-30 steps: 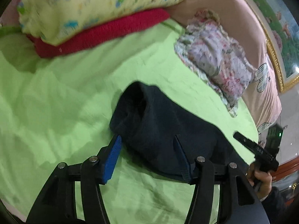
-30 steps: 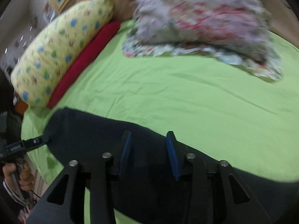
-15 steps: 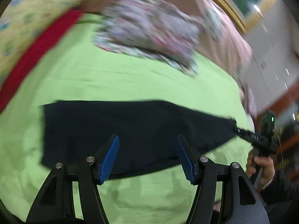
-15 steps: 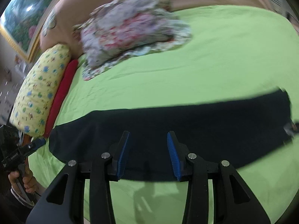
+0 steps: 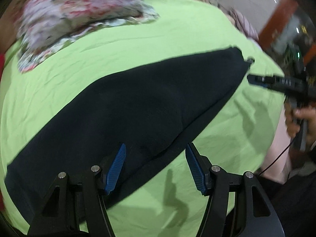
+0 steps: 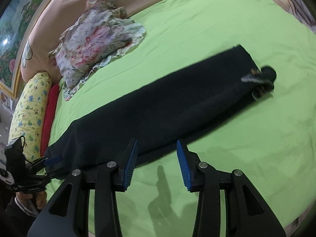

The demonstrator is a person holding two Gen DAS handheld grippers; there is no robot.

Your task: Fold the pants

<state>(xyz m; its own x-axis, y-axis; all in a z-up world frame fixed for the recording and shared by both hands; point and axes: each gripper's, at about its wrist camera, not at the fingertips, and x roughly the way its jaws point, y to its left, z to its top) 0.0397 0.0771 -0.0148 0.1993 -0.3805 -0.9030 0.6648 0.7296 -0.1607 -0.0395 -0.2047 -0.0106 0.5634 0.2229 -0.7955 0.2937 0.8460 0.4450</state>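
Note:
Dark navy pants (image 5: 138, 106) lie flat as one long strip across the green bed sheet (image 5: 138, 39); they also show in the right wrist view (image 6: 167, 102), with a waist end and cord at the right (image 6: 260, 79). My left gripper (image 5: 156, 165) is open and empty over the near edge of the pants. My right gripper (image 6: 157, 163) is open and empty at the pants' near edge. The right gripper shows in the left wrist view (image 5: 276, 81) just off the strip's far end. The left gripper shows in the right wrist view (image 6: 49, 162) at the other end.
A floral pillow (image 6: 94, 39) lies beyond the pants near the pink headboard (image 6: 59, 4). A yellow bolster (image 6: 29, 106) and a red cushion (image 6: 50, 114) lie at the left edge. The bed's edge runs along the near side (image 6: 276, 207).
The pants went from bunched to stretched out flat in a long strip. Both grippers have drawn back toward the near edge and stand open off the cloth.

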